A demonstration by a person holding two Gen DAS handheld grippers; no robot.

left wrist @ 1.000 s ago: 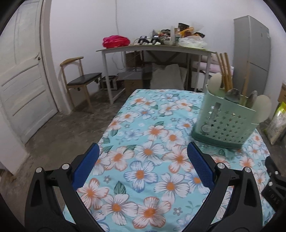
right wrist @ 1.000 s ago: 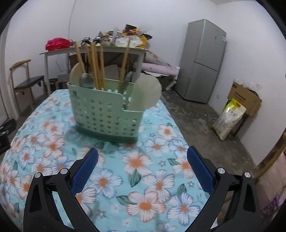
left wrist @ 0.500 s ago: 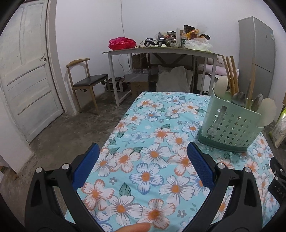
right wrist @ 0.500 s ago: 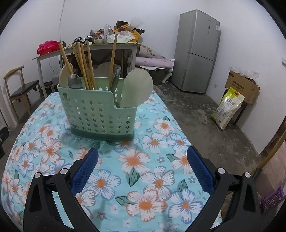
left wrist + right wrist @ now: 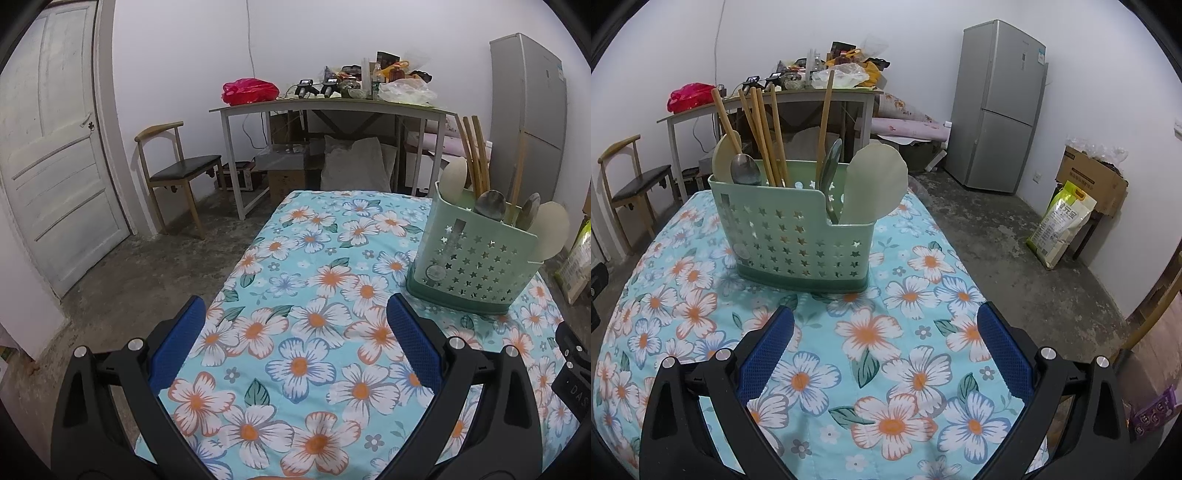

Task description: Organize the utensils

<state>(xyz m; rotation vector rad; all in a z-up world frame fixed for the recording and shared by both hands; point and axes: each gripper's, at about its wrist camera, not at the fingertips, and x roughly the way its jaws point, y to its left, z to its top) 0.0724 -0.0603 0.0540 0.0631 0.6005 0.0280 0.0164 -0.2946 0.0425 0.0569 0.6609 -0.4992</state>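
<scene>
Right gripper [image 5: 884, 325], jaws spread wide and empty, hovers low over the floral tablecloth [image 5: 916, 369]; the green utensil caddy [image 5: 801, 240] stands directly ahead and slightly to its left, its long side facing the camera. Left gripper [image 5: 295, 317], likewise spread and empty, has the same caddy [image 5: 476, 269] ahead and well to its right, so the right hand appears the nearer. All visible utensils stand handle-down or near upright: chopsticks [image 5: 764, 136] lean slightly left, the pale spatula [image 5: 875, 184] occupies the right compartment. No utensil lies loose on the cloth.

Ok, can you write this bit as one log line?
left tool: open, empty | right tool: open, empty | utensils: all in green holder | floral tablecloth
</scene>
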